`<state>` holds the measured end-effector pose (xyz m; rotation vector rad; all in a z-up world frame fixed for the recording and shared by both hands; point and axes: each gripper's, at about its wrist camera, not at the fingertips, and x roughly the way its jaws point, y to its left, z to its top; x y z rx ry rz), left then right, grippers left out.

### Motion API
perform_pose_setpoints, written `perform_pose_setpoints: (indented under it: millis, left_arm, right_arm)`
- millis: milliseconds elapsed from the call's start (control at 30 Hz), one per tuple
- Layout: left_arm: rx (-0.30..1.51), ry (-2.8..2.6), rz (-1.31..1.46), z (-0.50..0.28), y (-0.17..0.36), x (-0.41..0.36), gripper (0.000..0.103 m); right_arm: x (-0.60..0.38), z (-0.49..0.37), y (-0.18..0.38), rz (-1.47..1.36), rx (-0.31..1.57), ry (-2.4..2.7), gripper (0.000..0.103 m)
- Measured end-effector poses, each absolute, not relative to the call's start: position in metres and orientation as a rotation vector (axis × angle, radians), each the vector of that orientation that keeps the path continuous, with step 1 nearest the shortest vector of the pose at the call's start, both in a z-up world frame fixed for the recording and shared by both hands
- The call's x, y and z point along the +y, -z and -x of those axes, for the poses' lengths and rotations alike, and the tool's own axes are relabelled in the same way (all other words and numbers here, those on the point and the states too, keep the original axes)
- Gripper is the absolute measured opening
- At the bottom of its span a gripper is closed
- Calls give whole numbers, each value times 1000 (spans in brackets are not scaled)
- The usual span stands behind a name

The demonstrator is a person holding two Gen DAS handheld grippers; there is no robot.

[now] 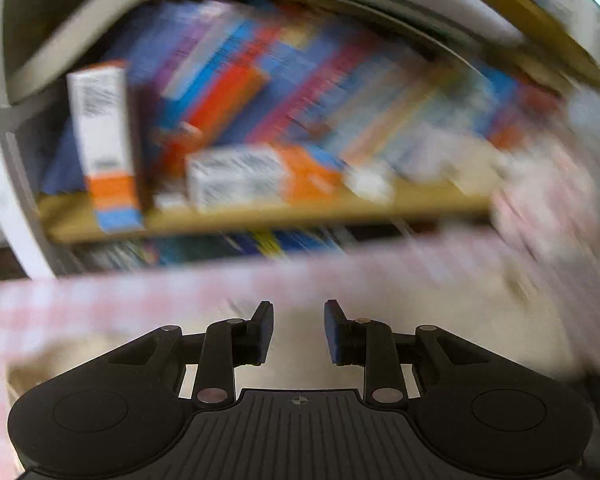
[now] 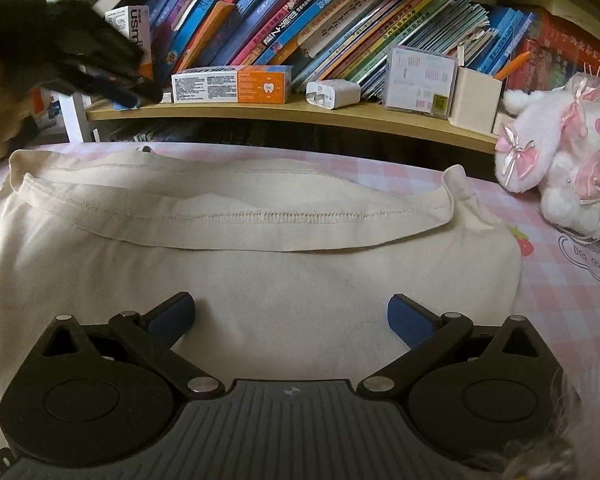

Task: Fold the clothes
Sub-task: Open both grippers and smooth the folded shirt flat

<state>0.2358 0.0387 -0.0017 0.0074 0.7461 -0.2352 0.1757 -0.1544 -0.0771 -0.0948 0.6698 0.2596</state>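
On pink checked cloth point(image 2: 500, 208) below a bookshelf point(image 2: 284, 112): cream garment point(image 2: 260, 272) partly folded, hem doubled back, further folds pending; right gripper point(image 2: 290, 316) spread wide and empty, left gripper point(image 1: 298, 330) narrowly parted, holding nothing.

Left wrist view: heavy motion blur throughout, streaking the books point(image 1: 284, 92) and the checked cloth point(image 1: 100, 300); only the gripper point(image 1: 298, 330) itself sharp. Right wrist view: crisp, softly and evenly lit, perhaps by daylight from above; cream garment point(image 2: 284, 280) bright, recess under the shelf point(image 2: 260, 110) in deep shadow. Strong fisheye bowing and darkened corners in both.
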Motion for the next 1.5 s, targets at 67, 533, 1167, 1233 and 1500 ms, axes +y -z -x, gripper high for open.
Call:
perform_pose_setpoints:
  millis: [67,533,1167,1233,1500]
  left_arm:
    - [791,274,-72,-213,14,21,26]
    - [882,158,-108,-217,45,-18,0]
    - [690,151,-183,-199,12,45,8]
    - [707,148,-223,-169,24,46,8]
    - [711,95,-149,-112,49,70,11]
  right_arm:
    - [-155,-176,77,95,669,-260,103]
    - [-155,-176,78,93,668,-260,103]
    - [-149,-189,68,158,729,-301,103]
    - [-144,-195,68,172,735,-313,103]
    - [-129,-236,67,126,800,-258,103]
